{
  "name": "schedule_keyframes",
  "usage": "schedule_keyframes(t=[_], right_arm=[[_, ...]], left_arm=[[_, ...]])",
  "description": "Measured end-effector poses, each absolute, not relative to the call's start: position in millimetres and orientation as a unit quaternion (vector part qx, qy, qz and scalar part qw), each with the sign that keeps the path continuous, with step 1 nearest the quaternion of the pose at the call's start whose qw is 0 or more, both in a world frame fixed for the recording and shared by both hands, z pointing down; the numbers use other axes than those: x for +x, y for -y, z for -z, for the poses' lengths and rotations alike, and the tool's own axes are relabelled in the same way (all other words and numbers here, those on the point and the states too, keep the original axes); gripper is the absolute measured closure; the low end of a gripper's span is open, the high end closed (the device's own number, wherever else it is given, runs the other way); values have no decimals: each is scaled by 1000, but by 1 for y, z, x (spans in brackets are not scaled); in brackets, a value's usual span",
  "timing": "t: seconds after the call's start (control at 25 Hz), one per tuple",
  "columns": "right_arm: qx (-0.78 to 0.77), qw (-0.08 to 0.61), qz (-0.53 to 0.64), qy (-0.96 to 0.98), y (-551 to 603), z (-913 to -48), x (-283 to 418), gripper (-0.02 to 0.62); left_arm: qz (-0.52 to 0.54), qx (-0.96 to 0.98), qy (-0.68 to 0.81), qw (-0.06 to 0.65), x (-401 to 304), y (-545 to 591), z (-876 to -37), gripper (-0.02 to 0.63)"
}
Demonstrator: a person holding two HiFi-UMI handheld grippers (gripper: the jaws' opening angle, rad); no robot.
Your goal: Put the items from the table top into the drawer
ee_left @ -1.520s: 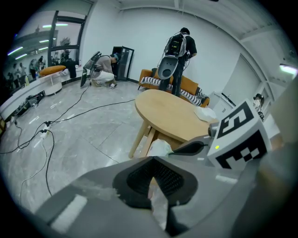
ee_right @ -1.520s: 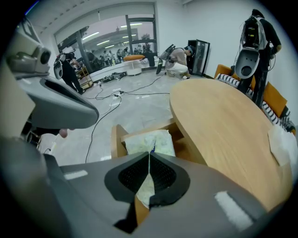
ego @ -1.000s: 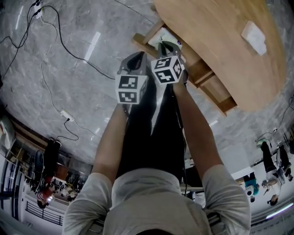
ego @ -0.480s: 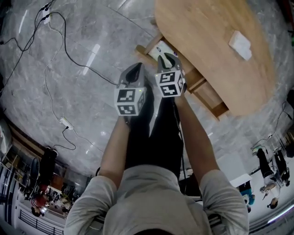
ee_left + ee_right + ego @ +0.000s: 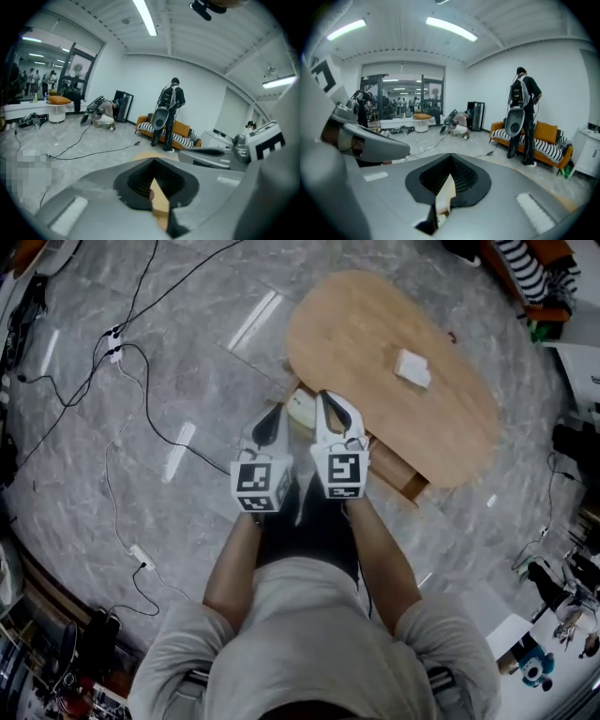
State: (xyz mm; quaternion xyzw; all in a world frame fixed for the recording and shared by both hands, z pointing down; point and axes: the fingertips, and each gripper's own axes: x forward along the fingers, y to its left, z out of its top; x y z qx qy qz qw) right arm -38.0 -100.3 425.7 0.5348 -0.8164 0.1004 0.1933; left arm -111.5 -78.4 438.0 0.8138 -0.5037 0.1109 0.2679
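**2 Shut Tongs Held Up Near the Open Drawer**

Seen from above: left tongs and right tongs just beside each other, both pointing away from the body.

Left tongs pressed together, with nothing pinched. Right tongs just snapped together too, with nothing between the jaws.

Ahead of both tips, a wooden table. On its top, 1 small white thing, past the right tongs' tip and off to the right, well apart from both tongs.

Under the table's near edge, an open wooden drawer, running below the right tongs and out to the right of them. In the gap between the 2 tips, a pale round thing, looking like it lies in the drawer's end.

To the left of the left tongs, shiny grey floor with black cables across it.

Far ahead of the tongs, across the room, a person standing by an orange sofa.
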Motion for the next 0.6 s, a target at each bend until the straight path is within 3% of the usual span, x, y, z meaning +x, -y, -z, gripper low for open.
schedule_keyframes(t=[0.12,0.32,0.6], right_arm=[[572,154,-45,805,104,-342,-29,588],[645,112,-11,756,87,-234,13,589],[710,69,27,700,67,-139,75,589]], left_arm=[[-61,839,485,239,-94,96,-375,586],[-37,888,441,122,-63,97,-265,586],[14,916,394,78,-16,99,-170,586]])
